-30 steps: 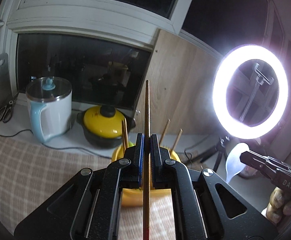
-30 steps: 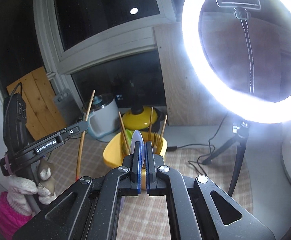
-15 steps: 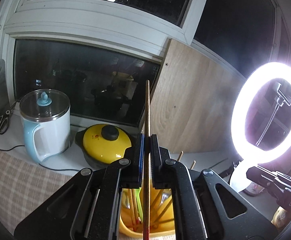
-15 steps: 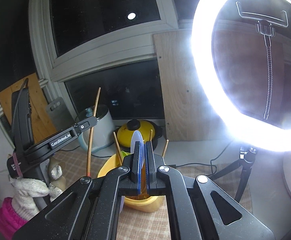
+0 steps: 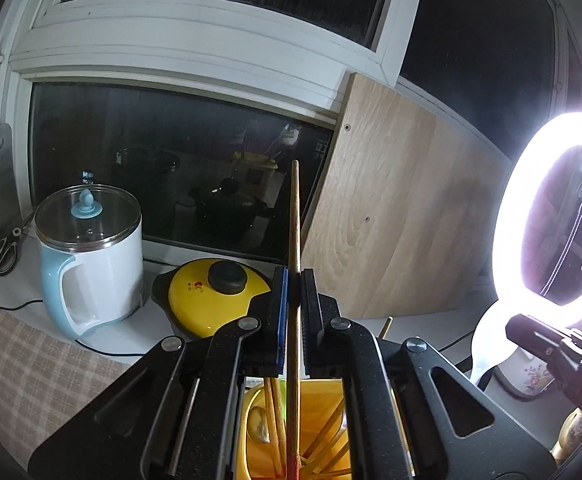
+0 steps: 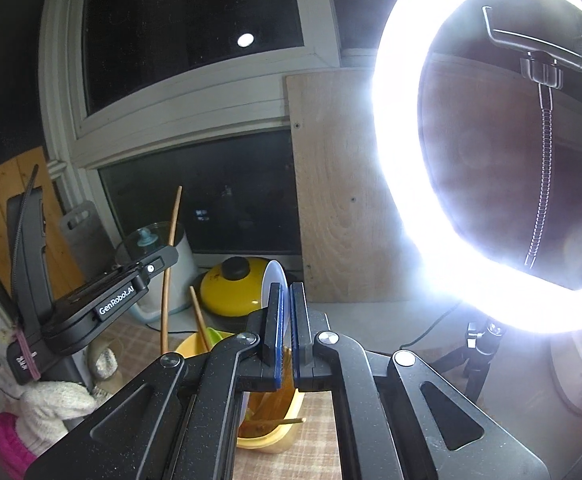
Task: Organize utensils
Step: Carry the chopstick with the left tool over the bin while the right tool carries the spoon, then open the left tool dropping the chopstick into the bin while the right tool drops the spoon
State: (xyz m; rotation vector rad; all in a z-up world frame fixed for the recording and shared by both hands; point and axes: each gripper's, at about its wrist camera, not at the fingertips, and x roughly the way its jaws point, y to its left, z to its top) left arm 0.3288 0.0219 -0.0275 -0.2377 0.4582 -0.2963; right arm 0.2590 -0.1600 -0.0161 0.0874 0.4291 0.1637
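My left gripper is shut on a long wooden chopstick that stands upright between its pads, red lower end down. Directly under it is the yellow utensil holder, with several chopsticks and a spoon inside. My right gripper is shut on a white spoon, bowl end up, above the same holder. The right wrist view shows the left gripper and its chopstick at the left. The left wrist view shows the right gripper with the spoon at the right.
A white and blue electric pot and a yellow lidded casserole stand behind the holder by the window. A bright ring light on a tripod is at the right, against a wooden board. Checked cloth covers the counter; scissors lie far left.
Both grippers have moved forward over the yellow holder, which has slid down beneath the fingers in both views. The chopstick and the spoon stay clamped as before.
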